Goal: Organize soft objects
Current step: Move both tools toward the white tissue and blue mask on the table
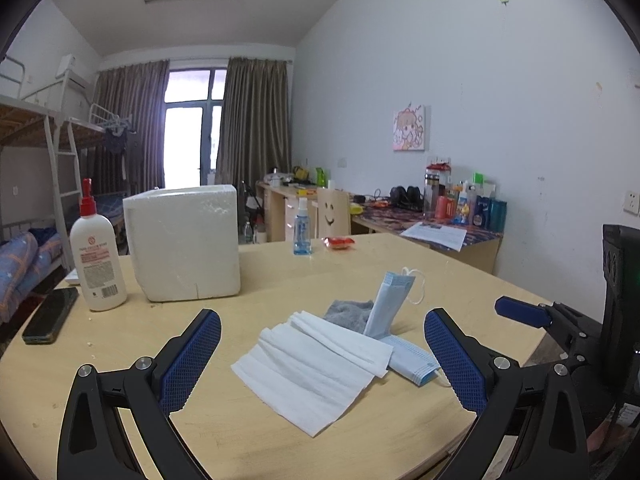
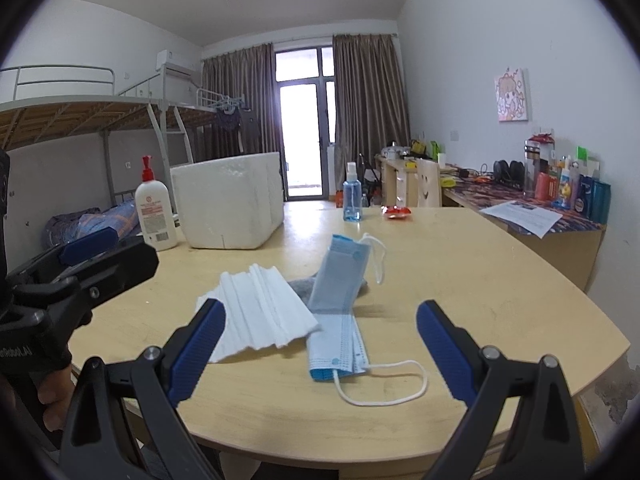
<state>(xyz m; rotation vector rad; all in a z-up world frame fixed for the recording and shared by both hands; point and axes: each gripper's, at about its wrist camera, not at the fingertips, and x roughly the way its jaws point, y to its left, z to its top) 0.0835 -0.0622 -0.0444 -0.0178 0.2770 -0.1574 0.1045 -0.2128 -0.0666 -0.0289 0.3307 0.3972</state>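
A white folded paper towel (image 1: 316, 364) (image 2: 260, 308) lies on the wooden table (image 1: 360, 264). A blue face mask (image 1: 394, 320) (image 2: 338, 308) lies to its right, half of it sticking up, with an ear loop (image 2: 384, 384) toward me. A grey cloth (image 1: 346, 311) (image 2: 302, 286) lies behind them, partly hidden. My left gripper (image 1: 322, 360) is open and empty, with the towel between its fingers. My right gripper (image 2: 320, 350) is open and empty, with the mask's near end between its fingers. Each gripper shows at the edge of the other's view.
A white foam box (image 1: 184, 244) (image 2: 230, 200) stands at the back left, with a lotion bottle (image 1: 98, 256) (image 2: 154, 210) beside it and a black phone (image 1: 50, 320) at the left edge. A blue spray bottle (image 1: 302, 228) (image 2: 352, 194) and a red packet (image 1: 338, 242) stand farther back.
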